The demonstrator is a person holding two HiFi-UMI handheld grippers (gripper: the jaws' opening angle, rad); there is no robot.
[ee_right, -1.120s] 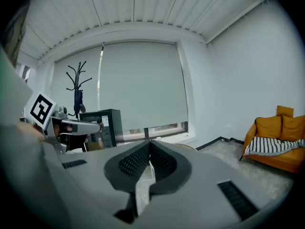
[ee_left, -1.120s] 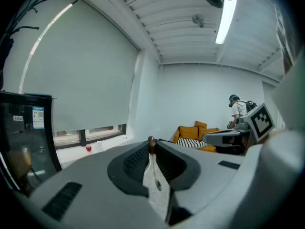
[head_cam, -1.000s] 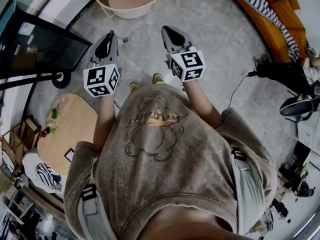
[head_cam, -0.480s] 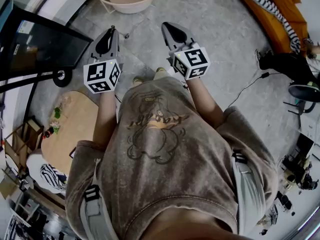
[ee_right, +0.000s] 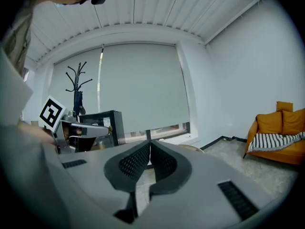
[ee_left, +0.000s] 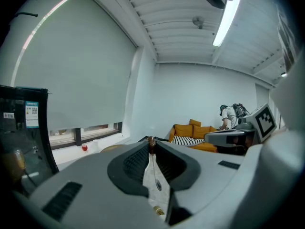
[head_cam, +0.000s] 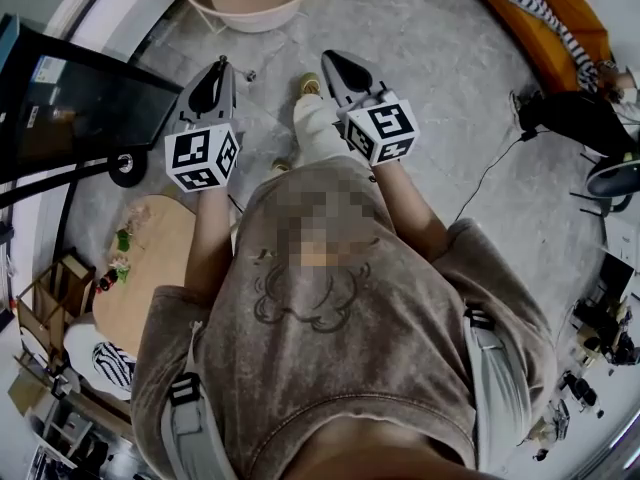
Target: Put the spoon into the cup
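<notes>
One thin spoon (ee_left: 157, 184), half-hidden in left gripper (ee_left: 151, 142)

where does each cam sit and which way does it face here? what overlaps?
Head view: on the person's head, steeply down at the grey floor; shows the brown sweatshirt, left gripper and right gripper.
Left gripper view: rides the left gripper, looks along its jaws, shut on a thin brown-tipped spoon, toward a room corner.
Right gripper view: rides the right gripper, along its shut, empty jaws toward the blinded window.
Shared: both gripper views show the orange sofa with a striped blanket and each other's gripper.
</notes>
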